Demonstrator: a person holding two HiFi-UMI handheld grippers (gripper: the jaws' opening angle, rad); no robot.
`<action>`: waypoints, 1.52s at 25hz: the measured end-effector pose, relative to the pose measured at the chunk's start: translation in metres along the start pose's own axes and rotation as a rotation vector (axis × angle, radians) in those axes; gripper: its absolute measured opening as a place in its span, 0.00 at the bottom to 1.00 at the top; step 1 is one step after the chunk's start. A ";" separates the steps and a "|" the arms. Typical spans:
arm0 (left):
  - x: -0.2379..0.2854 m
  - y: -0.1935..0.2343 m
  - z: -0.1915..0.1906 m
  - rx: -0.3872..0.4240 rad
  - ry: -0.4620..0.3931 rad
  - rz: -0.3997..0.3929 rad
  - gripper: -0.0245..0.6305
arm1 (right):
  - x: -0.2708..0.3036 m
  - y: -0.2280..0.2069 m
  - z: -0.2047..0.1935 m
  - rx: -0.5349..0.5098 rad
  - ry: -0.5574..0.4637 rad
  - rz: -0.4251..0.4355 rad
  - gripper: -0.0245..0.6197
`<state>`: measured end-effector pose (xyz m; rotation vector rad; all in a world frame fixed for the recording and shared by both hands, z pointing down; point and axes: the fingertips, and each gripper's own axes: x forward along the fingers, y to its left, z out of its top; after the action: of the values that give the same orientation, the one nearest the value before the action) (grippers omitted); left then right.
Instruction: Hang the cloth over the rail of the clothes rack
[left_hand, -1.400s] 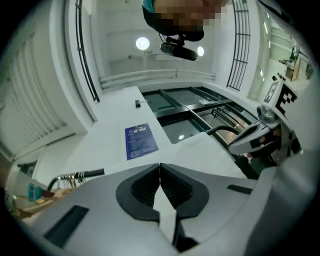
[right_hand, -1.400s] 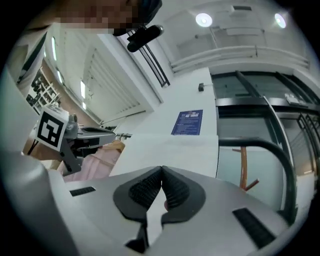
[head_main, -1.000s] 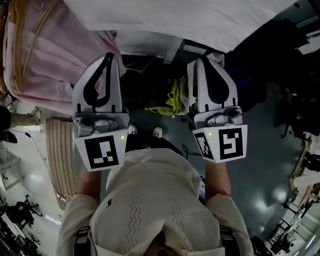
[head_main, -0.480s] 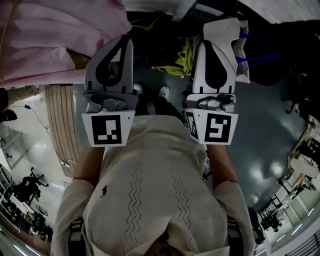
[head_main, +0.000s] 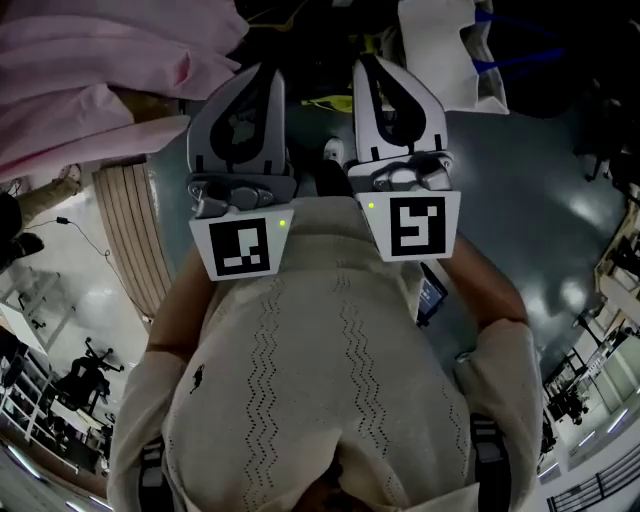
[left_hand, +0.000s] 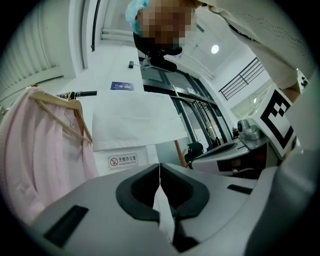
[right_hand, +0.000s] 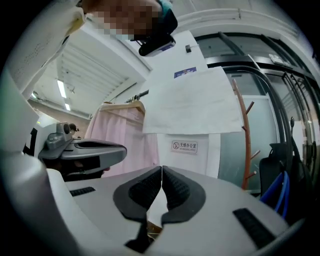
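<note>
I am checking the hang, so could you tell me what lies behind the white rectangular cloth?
A white wall panel with a small sign shows below the white cloth; the black rail vanishes under it.

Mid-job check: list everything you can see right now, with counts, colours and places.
cloth: one, white, draped over the black rack rail, ahead of both grippers.
garment: one, pink, hanging left of the cloth.
sign: one, white with a red symbol, below the cloth.
coat stand: one, reddish wood, right of the cloth.
left hand-held gripper: one, white, shut, empty.
right hand-held gripper: one, white, shut, empty.
</note>
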<state>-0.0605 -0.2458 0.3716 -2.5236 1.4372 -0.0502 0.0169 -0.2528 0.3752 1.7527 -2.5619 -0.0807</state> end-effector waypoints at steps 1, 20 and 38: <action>0.000 -0.004 0.000 -0.007 0.004 -0.008 0.06 | -0.002 0.003 -0.001 0.006 0.004 0.005 0.07; -0.010 -0.017 -0.015 -0.033 0.071 -0.006 0.06 | -0.016 0.003 -0.011 0.036 0.044 -0.055 0.07; -0.010 -0.011 -0.017 -0.032 0.079 0.055 0.06 | -0.010 0.004 -0.013 0.009 0.038 -0.009 0.07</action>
<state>-0.0589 -0.2350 0.3912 -2.5323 1.5489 -0.1188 0.0174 -0.2418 0.3882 1.7510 -2.5321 -0.0364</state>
